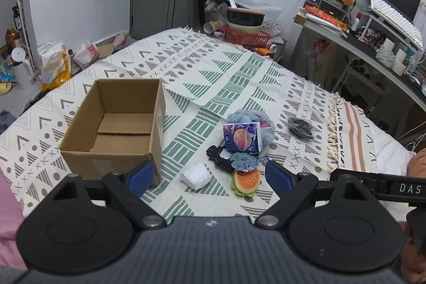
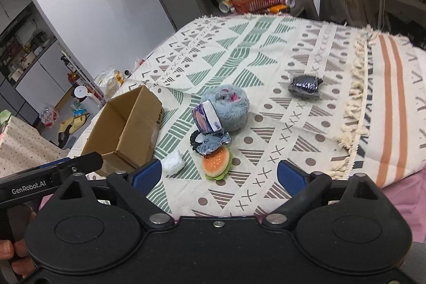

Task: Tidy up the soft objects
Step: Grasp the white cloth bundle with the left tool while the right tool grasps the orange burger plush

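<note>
An open empty cardboard box stands on the patterned cloth. To its right lies a cluster: a grey plush, a purple tissue pack leaning on it, a small dark pouch with a blue-grey fabric toy, a burger toy and a white soft wad. A dark shiny bundle lies apart to the right. My left gripper and right gripper are open and empty, hovering near the burger toy.
The cloth-covered bed ends at a fringed edge on the right. A red basket with bowls sits beyond the far edge. A cluttered desk stands at the right, bags and bottles on the floor at left.
</note>
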